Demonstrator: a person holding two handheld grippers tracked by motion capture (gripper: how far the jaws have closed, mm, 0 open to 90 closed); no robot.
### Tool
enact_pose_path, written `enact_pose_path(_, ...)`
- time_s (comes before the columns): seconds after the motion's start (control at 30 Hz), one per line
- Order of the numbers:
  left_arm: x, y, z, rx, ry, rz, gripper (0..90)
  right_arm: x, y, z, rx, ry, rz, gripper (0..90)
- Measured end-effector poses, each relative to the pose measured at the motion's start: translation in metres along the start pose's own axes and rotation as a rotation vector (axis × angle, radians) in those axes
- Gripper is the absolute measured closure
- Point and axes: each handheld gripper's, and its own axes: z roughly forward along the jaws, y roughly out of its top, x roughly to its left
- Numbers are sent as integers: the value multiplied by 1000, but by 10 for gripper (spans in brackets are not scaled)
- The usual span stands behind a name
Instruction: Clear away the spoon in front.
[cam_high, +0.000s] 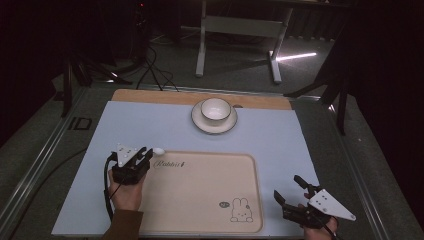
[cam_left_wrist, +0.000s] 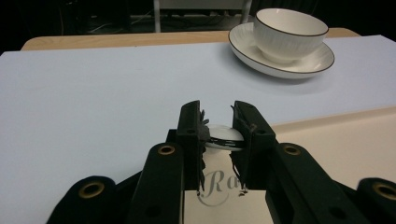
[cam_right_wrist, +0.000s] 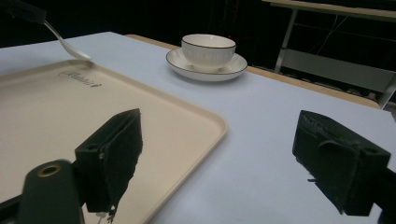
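Overhead light falls evenly on the pale blue mat (cam_high: 150, 125) while the surrounding room stays near black, a bright streak glares on the floor (cam_high: 295, 56), and close gripper jaws blur softly.

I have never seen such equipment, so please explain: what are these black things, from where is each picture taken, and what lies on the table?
No robot here: a person holds one black two-jaw tool in each hand.

The high view looks down from above the person. The left tool is near the tray's far left corner; the right tool is beside the tray's right edge.

The other two pictures come from small cameras riding on the tools, looking along their jaws.

On the light blue mat lie a beige tray with a rabbit drawing and a white cup on a saucer.

The left tool is closed on a white spoon. The right tool is open and holds nothing.
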Motion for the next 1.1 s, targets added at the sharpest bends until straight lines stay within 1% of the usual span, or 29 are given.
enact_pose_path(0.33,-6,-8,-2,9,9,13,738,0,0,0,2,3,0,156)
enact_pose_path(0.73,-5,-22,-6,28,15,-5,737,0,0,0,0,2,-3,155)
enact_pose_path(0.93,-5,-33,-12,30,28,-16,736,1,0,0,2,2,-7,155)
enact_pose_path(1.1,-6,-44,-15,50,31,-6,734,1,0,0,2,3,-7,156)
